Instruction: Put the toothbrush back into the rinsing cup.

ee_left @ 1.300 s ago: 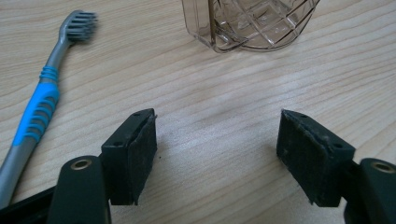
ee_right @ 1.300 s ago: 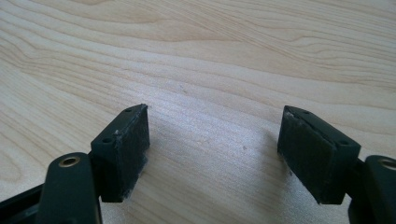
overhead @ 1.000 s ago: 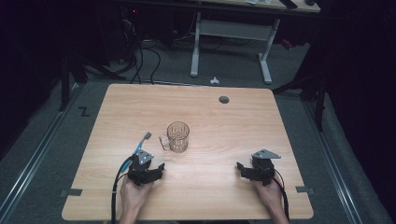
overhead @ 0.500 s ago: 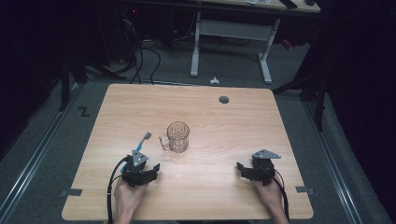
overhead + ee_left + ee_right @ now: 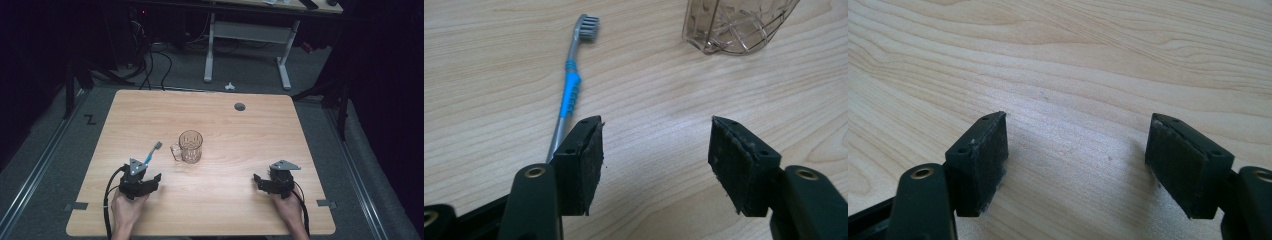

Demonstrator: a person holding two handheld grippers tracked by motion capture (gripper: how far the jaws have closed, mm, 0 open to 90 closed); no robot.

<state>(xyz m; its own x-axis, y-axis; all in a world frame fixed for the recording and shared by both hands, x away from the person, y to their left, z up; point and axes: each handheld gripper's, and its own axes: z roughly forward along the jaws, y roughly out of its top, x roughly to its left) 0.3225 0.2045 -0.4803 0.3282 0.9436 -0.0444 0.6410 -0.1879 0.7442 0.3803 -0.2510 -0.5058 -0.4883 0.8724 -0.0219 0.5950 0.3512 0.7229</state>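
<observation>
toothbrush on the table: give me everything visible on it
The toothbrush has a slim grey handle with a blue ribbed grip section at mid-length and a small grey-bristled head. It looks like plastic. It lies flat on the wooden table, head pointing away from the person, left of the clear glass mug and apart from it. Its tail end runs behind one jaw of the left gripper, outside the gap; whether they touch cannot be told.

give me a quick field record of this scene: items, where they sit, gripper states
table: wood
toothbrush: flat on table, left of mug
mug: clear, upright, mid table, nothing visible inside
left gripper: just behind toothbrush handle, jaws have just been closing a little, nothing between them
right gripper: open over bare wood, holds nothing
</observation>
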